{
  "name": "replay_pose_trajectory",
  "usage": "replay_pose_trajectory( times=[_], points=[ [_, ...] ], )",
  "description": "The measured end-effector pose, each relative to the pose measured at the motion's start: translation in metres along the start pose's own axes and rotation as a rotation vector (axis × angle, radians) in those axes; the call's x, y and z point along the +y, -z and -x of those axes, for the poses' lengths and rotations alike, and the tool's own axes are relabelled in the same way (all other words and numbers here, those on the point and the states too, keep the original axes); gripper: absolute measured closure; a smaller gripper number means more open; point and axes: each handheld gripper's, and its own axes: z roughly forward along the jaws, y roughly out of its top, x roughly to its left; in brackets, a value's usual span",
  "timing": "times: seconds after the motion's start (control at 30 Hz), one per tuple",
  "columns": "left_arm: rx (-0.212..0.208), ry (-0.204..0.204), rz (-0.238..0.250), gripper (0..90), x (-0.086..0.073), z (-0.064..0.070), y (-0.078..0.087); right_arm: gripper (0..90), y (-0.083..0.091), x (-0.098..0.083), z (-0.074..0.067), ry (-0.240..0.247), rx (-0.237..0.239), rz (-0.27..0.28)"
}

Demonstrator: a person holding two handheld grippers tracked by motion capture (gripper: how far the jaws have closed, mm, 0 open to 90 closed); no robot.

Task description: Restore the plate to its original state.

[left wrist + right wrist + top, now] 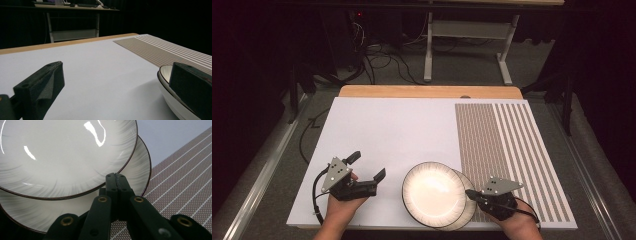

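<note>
Two empty plates sit overlapped at the table's (377, 125) near edge: the upper plate (433, 193) rests on the lower plate (468, 207). Your right gripper (472, 194) is closed, tips at the lower plate's rim. Your left gripper (368, 165) is spread wide, just left of the plates.

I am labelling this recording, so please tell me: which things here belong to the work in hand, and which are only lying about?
Likely part of the work:
- upper white ribbed plate with dark rim
- lower matching plate under it, offset
- right gripper, jaws shut at the plates' edge
- left gripper, jaws open, beside the plates

Only lying about:
- brown striped mat
- white-legged desk behind
- floor cables
</note>
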Motion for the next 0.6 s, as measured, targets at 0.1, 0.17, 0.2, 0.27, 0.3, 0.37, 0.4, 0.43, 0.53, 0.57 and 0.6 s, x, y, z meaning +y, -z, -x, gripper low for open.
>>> replay_pose_trajectory(
  times=[0.1, 0.17, 0.2, 0.27, 0.3, 0.37, 0.4, 0.43, 0.53, 0.57, 0.6],
  points=[
    [0.0, 0.0, 0.002, 0.8, 0.0, 0.0002, 0.0001, 90.0, -0.0001, 0.0, 0.0001, -0.001, 0.0, 0.001],
    [0.0, 0.0, 0.0, 0.8, 0.0, 0.0, 0.0001, 90.0, -0.0002, 0.0, 0.0001, -0.001, -0.001, 0.002],
    [0.0, 0.0, 0.001, 0.8, 0.0, 0.0, 0.0002, 90.0, -0.0002, 0.0001, 0.0, -0.003, 0.0, 0.002],
    [0.0, 0.0, 0.001, 0.8, 0.0001, 0.0, 0.0001, 90.0, 0.0, 0.0, 0.0, -0.008, -0.002, 0.005],
    [0.0, 0.0, 0.0, 0.8, 0.0, -0.0001, 0.0001, 90.0, 0.0, 0.0001, 0.0008, -0.001, -0.002, 0.01],
    [0.0, -0.001, 0.0, 0.8, 0.0, -0.0001, 0.0001, 90.0, 0.0017, 0.0001, 0.0018, -0.007, -0.005, 0.009],
    [0.0, -0.001, 0.0, 0.8, 0.0, 0.0, 0.0001, 90.0, 0.002, 0.0, 0.0023, -0.007, -0.009, 0.012],
    [0.0, -0.001, 0.0, 0.8, 0.0, 0.0, 0.0, 90.0, 0.0033, -0.0002, 0.0033, -0.011, -0.015, 0.013],
    [-0.001, -0.001, -0.001, 0.8, -0.0001, 0.0001, -0.0003, 90.0, 0.0063, -0.001, 0.006, -0.023, -0.019, 0.025],
    [-0.001, -0.001, -0.001, 0.8, -0.0001, 0.0001, -0.0003, 90.0, 0.0063, -0.001, 0.006, -0.023, -0.019, 0.025],
    [-0.001, -0.001, 0.0, 0.8, -0.0002, 0.0003, -0.0004, 90.0, 0.0074, -0.0015, 0.0072, -0.023, -0.022, 0.024]
  ],
)
